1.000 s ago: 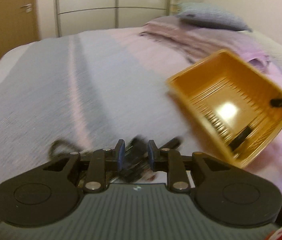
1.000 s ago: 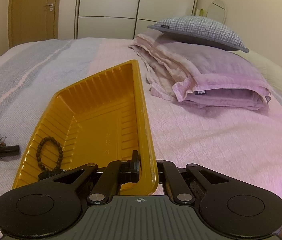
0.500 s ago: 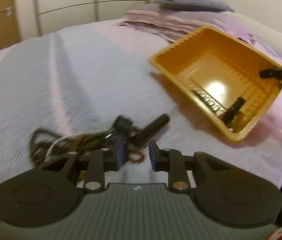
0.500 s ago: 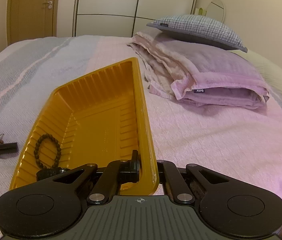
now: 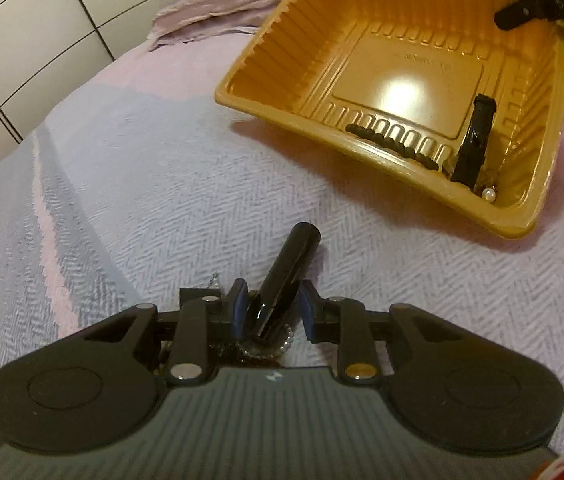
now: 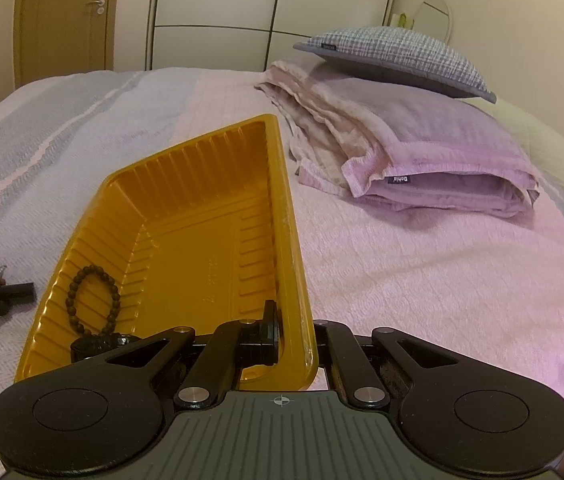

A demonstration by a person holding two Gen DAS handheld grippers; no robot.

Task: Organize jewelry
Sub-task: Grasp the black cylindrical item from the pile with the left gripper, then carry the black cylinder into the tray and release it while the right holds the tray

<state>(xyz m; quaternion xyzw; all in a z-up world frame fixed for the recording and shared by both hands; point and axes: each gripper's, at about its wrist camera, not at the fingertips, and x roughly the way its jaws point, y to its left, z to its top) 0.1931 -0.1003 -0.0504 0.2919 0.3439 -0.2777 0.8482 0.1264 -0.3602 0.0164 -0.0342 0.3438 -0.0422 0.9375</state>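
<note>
While the right gripper (image 6: 296,344) clamps the near rim of the orange tray (image 6: 185,216), tipping it so its right side is lifted off the bedspread (image 6: 442,264), the left gripper (image 5: 271,306) sits low over a small heap of jewelry on the bed, its jaws parted with a black cylindrical piece (image 5: 288,270) lying between them; the blue-padded fingers (image 5: 238,305) stand just beside it, and I cannot tell whether they touch it. Under that piece, pale beads (image 5: 282,344) and dark chain show between the finger bases, partly hidden by the gripper body. In the tray, a dark bead bracelet (image 6: 93,300) lies against the ribbed lower wall, next to a black clip-like item (image 5: 474,140) and a single pearl (image 5: 489,195) in the lowest corner. From the left wrist view, the right gripper's fingertip (image 5: 538,10) hooks over the tray's far rim. Beyond the tray, a folded pink blanket (image 6: 422,160) lies on the bed with a grey checked pillow (image 6: 394,56) on top.
</note>
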